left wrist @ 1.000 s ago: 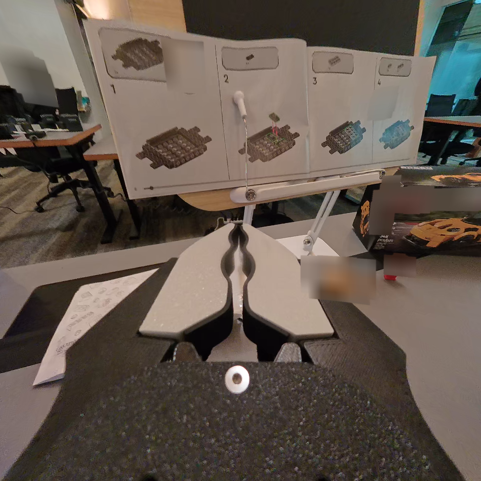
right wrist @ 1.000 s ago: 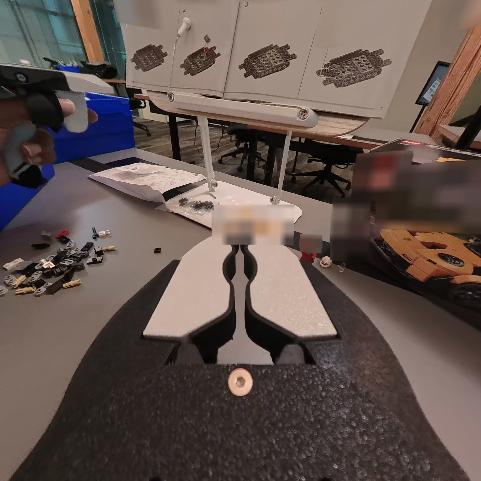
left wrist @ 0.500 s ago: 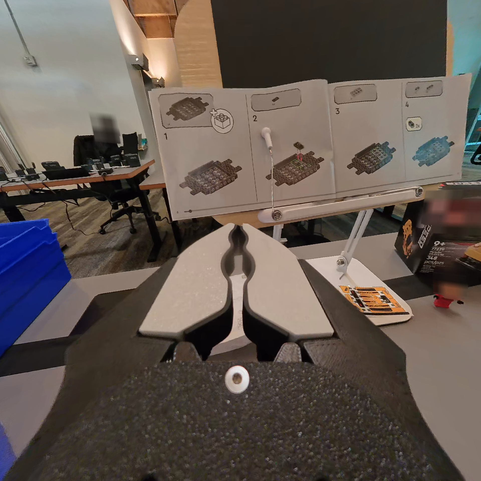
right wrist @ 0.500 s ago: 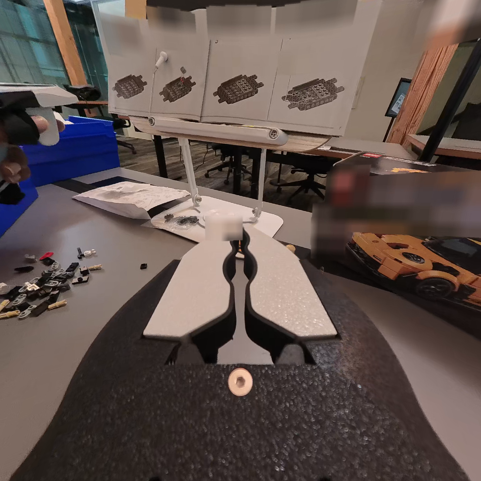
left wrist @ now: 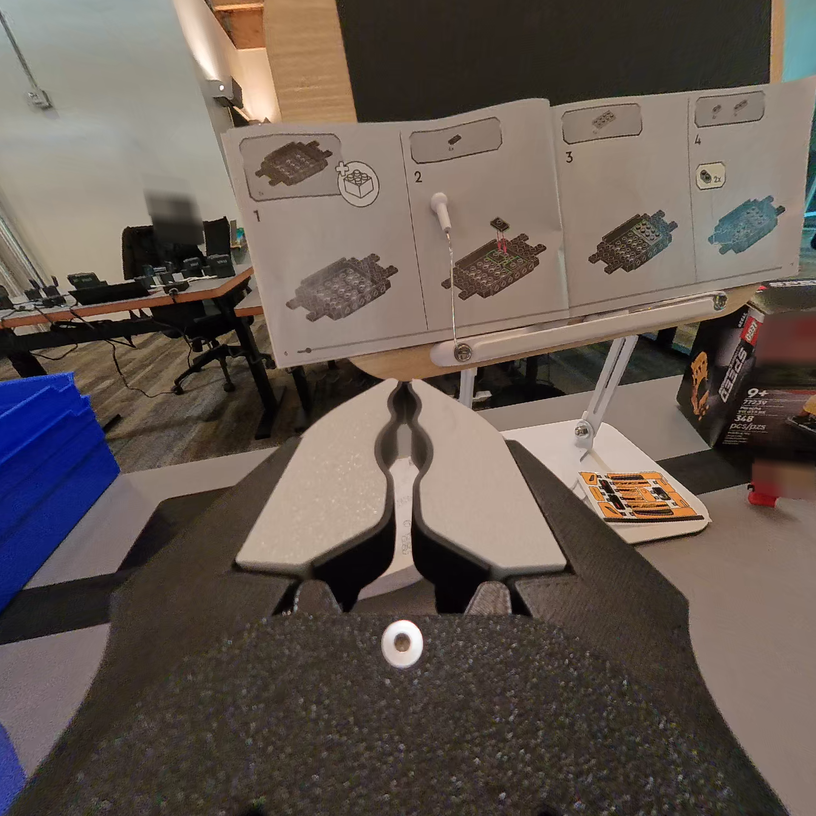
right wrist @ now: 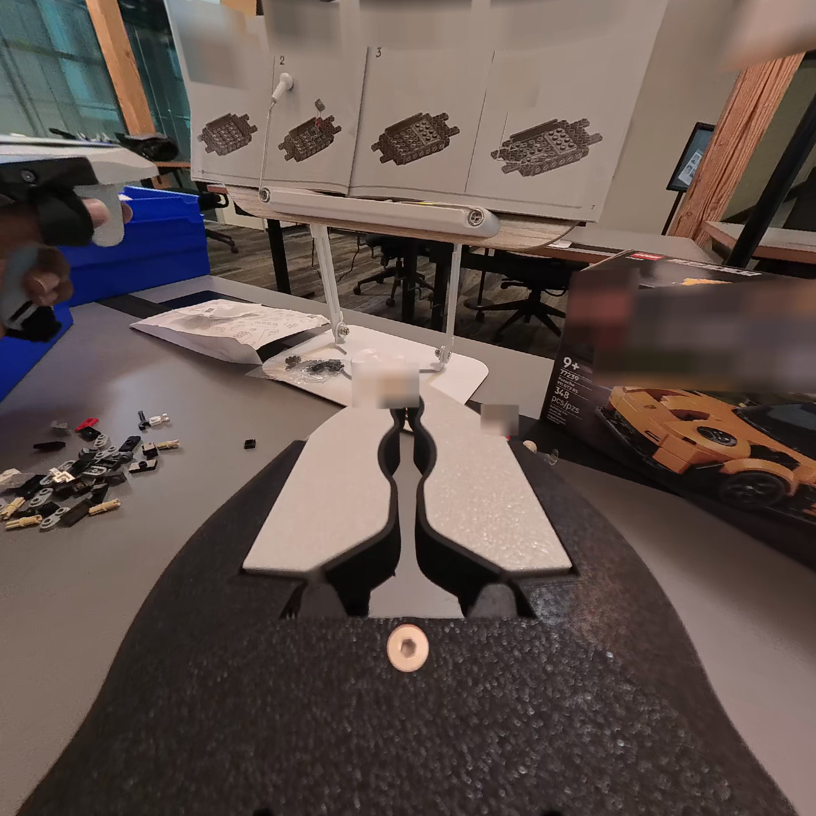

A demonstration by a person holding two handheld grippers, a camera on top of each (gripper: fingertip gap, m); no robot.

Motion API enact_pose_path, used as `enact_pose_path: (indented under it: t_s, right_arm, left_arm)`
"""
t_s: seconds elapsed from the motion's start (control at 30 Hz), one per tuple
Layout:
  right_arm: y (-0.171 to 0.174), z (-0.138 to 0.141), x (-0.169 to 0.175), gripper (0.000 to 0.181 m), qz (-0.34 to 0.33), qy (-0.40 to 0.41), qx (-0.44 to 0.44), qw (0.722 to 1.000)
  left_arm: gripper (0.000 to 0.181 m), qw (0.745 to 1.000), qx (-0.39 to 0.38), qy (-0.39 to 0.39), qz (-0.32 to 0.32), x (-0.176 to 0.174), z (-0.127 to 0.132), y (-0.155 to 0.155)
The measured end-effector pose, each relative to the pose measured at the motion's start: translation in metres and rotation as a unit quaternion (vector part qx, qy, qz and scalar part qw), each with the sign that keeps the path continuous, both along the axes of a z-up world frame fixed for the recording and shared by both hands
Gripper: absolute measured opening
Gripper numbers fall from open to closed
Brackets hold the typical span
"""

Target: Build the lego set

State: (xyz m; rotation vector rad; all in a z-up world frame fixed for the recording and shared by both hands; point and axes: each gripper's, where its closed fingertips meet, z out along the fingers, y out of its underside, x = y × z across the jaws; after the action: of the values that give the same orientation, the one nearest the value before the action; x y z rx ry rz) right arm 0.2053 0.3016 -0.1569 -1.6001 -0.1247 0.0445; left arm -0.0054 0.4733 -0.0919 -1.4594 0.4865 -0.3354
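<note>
Several small loose lego pieces [right wrist: 79, 468], mostly black and grey with a few tan pins, lie on the grey table [right wrist: 132, 596] at the left. One black piece [right wrist: 250, 443] lies apart from them. The open instruction booklet [left wrist: 485, 221] stands on a white stand [left wrist: 574, 335], also in the right wrist view [right wrist: 397, 132]. My left gripper [left wrist: 404, 386] is shut and empty, held above the table facing the booklet. It shows hand-held at the left of the right wrist view [right wrist: 132, 165]. My right gripper [right wrist: 408, 408] is shut and empty, low over the table.
A white paper bag [right wrist: 229, 326] and a clear bag of black parts [right wrist: 309, 368] lie by the stand's base. An orange sticker sheet [left wrist: 636, 494] lies on the base. The set's box [right wrist: 684, 419] stands right. Blue bins [left wrist: 44, 463] stand left. Across from one pair of fingers to the other is roughly 30 cm.
My left gripper has risen and swung left, bringing the blue bins into view and the booklet farther off. My right gripper has shifted a little. Both stay shut.
</note>
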Motion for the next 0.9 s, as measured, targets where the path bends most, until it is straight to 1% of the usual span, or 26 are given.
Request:
enact_pose_path:
  t_s: [0.13, 0.27, 0.37, 0.57, 0.7, 0.9]
  right_arm:
    - [0.001, -0.002, -0.001, 0.000, 0.002, 0.000, -0.004, 1.000]
    - [0.002, -0.005, -0.002, 0.000, 0.004, -0.002, -0.008, 1.000]
    - [0.002, -0.006, -0.001, 0.000, 0.004, 0.000, -0.010, 1.000]
    - [0.002, -0.006, 0.000, 0.000, 0.004, -0.002, -0.011, 1.000]
    - [0.002, -0.008, 0.000, 0.000, 0.005, 0.003, -0.014, 1.000]
    - [0.001, -0.006, -0.002, 0.000, 0.006, 0.000, -0.010, 1.000]
  left_arm:
    - [0.000, 1.000, 0.017, 0.006, 0.008, 0.002, 0.009, 0.007]
    - [0.000, 0.999, 0.035, 0.005, 0.032, -0.001, 0.023, 0.022]
    - [0.000, 0.998, 0.033, -0.005, 0.044, -0.006, 0.027, 0.033]
    - [0.000, 0.998, 0.017, -0.024, 0.051, -0.010, 0.029, 0.050]
    - [0.000, 0.999, 0.015, -0.019, 0.045, -0.007, 0.023, 0.049]
    - [0.000, 0.999, 0.018, -0.010, 0.040, -0.008, 0.022, 0.047]
